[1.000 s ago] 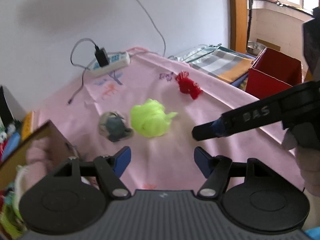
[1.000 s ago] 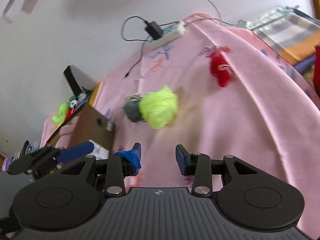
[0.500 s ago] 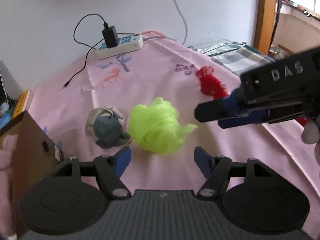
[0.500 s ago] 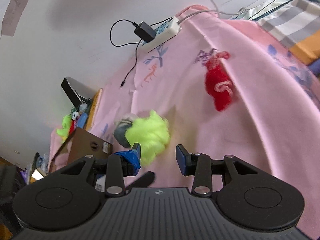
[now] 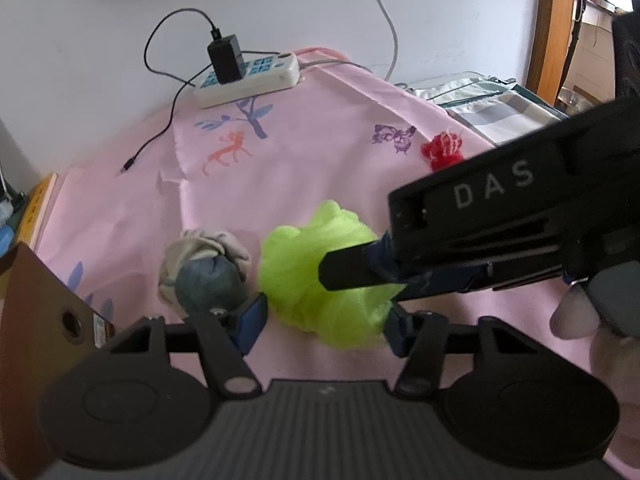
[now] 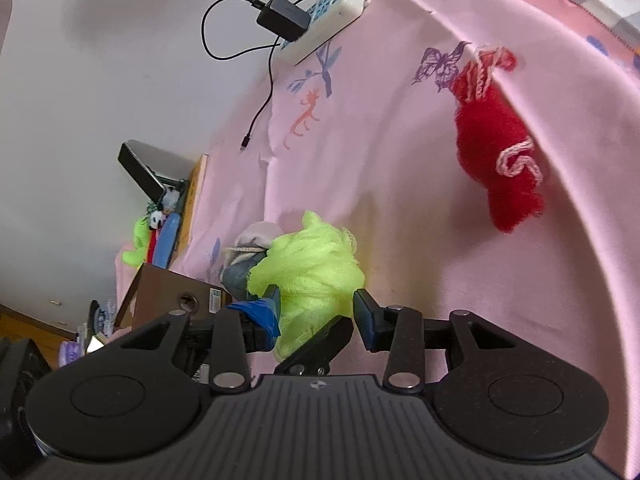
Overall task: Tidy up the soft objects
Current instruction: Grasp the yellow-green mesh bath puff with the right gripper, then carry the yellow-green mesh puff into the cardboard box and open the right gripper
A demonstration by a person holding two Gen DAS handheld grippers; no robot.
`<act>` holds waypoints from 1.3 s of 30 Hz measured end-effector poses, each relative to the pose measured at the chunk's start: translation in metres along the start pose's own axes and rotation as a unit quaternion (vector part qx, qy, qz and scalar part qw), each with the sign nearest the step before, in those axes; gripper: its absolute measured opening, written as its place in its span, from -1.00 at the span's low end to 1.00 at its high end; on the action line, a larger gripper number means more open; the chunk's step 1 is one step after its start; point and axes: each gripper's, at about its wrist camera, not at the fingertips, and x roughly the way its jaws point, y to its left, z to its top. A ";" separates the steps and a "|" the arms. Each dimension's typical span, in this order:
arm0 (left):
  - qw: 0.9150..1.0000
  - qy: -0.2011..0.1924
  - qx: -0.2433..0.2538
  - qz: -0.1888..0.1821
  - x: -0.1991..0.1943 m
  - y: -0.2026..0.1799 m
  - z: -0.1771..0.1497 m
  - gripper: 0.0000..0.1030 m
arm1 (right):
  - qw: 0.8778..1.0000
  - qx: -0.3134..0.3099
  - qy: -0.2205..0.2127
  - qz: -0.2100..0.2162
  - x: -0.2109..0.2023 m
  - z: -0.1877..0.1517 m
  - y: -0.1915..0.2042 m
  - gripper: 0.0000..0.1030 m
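- The green mesh puff (image 5: 320,276) lies on the pink-covered worktop (image 5: 320,152), directly ahead of both grippers; a grey cloth ball (image 5: 208,276) sits touching it on its left.
- Left gripper (image 5: 320,320): its jaws stand half open and have just been closing; the near edge of the puff lies between them. Whether the pads press on it cannot be told.
- Right gripper (image 6: 316,308): its jaws have just been opening and stand about as wide as the puff, which fills the gap between them. In the left wrist view this gripper reaches over the puff from the right.
- Both grippers bracket the same puff, and neither is plainly nearer.
- A red knitted piece (image 6: 496,156) lies well apart, far right; a brown box (image 6: 168,300) stands near left, probably the bin.
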 end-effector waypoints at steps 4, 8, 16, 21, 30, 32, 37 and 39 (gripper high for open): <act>1.000 0.004 -0.011 -0.007 0.000 0.004 0.000 0.06 | 1.000 -0.021 0.002 0.006 0.001 -0.001 0.002 -0.57; 1.000 0.006 -0.014 -0.016 -0.006 0.004 -0.002 -0.02 | 0.999 -0.039 0.006 0.007 -0.002 -0.005 0.004 -0.61; 1.000 -0.004 0.006 -0.017 -0.035 -0.008 -0.020 -0.03 | 0.996 -0.085 0.008 0.001 -0.018 -0.026 0.017 -0.62; 1.000 -0.012 0.022 -0.013 -0.057 -0.011 -0.037 -0.04 | 0.995 -0.101 0.012 -0.005 -0.027 -0.047 0.029 -0.62; 0.997 -0.060 0.048 -0.023 -0.111 0.002 -0.064 -0.04 | 0.993 -0.118 -0.007 -0.010 -0.038 -0.084 0.067 -0.62; 0.996 -0.073 0.051 -0.030 -0.124 0.010 -0.068 -0.04 | 0.992 -0.120 -0.023 -0.011 -0.042 -0.093 0.078 -0.62; 0.991 -0.116 0.064 -0.037 -0.161 0.032 -0.078 -0.04 | 0.988 -0.140 -0.061 -0.011 -0.052 -0.113 0.112 -0.62; 0.988 -0.134 0.070 -0.037 -0.175 0.043 -0.082 -0.04 | 0.985 -0.152 -0.078 -0.011 -0.055 -0.121 0.128 -0.62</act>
